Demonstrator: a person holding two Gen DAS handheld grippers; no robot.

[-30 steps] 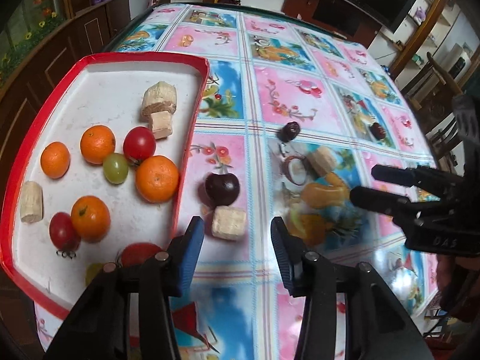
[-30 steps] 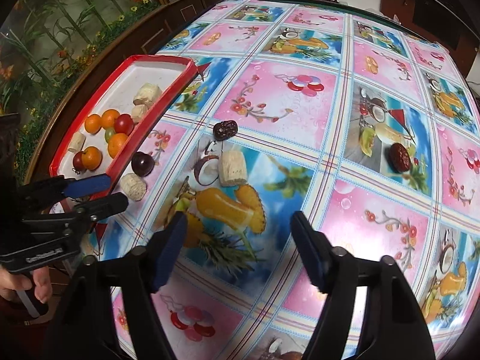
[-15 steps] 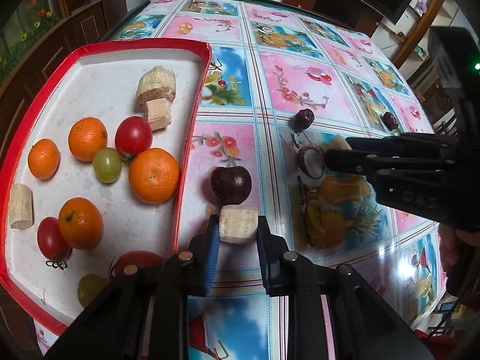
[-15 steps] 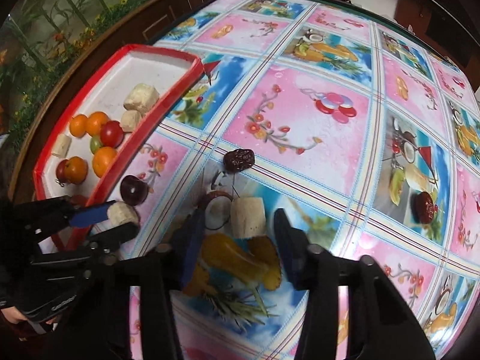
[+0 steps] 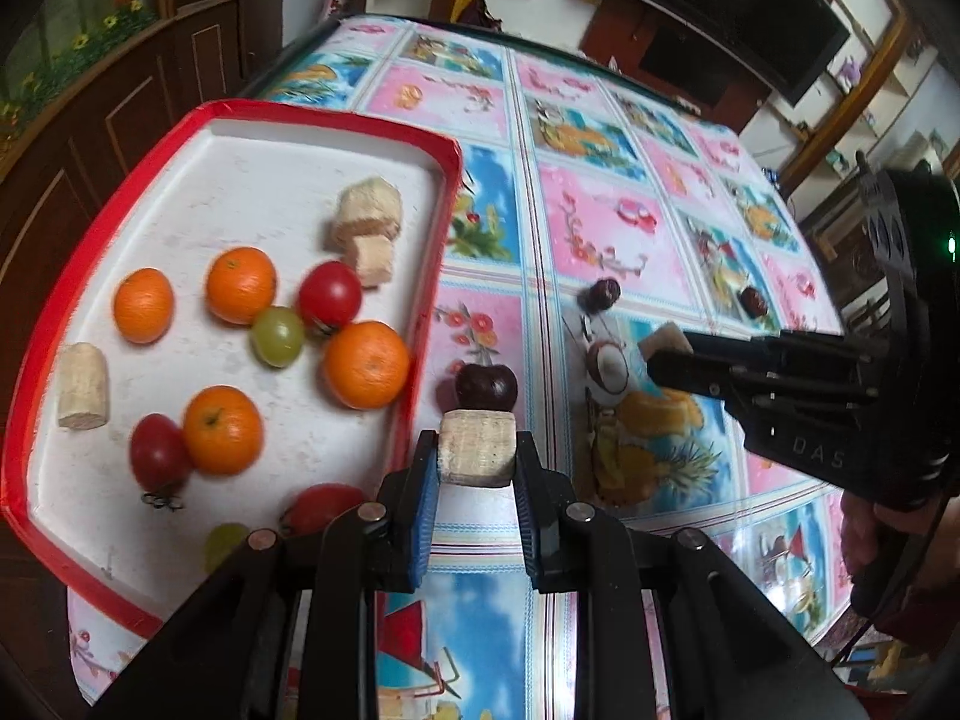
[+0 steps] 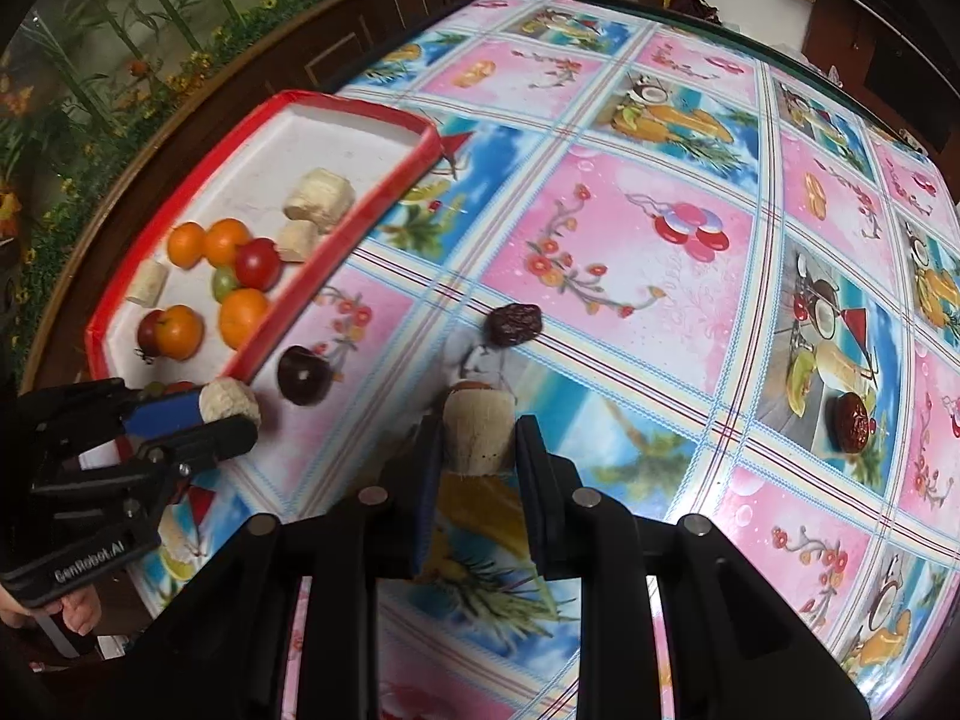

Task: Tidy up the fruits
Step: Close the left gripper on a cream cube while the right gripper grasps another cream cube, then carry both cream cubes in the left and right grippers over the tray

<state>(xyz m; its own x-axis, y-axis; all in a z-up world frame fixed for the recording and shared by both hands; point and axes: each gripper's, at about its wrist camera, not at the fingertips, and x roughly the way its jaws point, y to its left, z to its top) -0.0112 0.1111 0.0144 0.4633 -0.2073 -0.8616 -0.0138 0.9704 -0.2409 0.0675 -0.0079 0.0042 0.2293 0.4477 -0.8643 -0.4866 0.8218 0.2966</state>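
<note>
Both claws gripping. My left claw (image 5: 475,468) clamps a pale sugarcane chunk (image 5: 477,448); my right claw (image 6: 477,450), jaws just closed, holds another chunk (image 6: 478,432). The red tray (image 5: 433,276) already carries oranges, tomatoes and grapes. Still on the counter (image 6: 630,276): a dark plum (image 6: 304,375) by the tray rim and two dates (image 6: 513,324).

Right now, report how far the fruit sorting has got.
Done: oranges, tomatoes, a grape and three pale chunks already lie in the red tray. In hand: the left hand-held gripper and the right hand-held gripper have each just closed on a pale chunk. Left on the table: a dark round fruit and two wrinkled dates.
</note>
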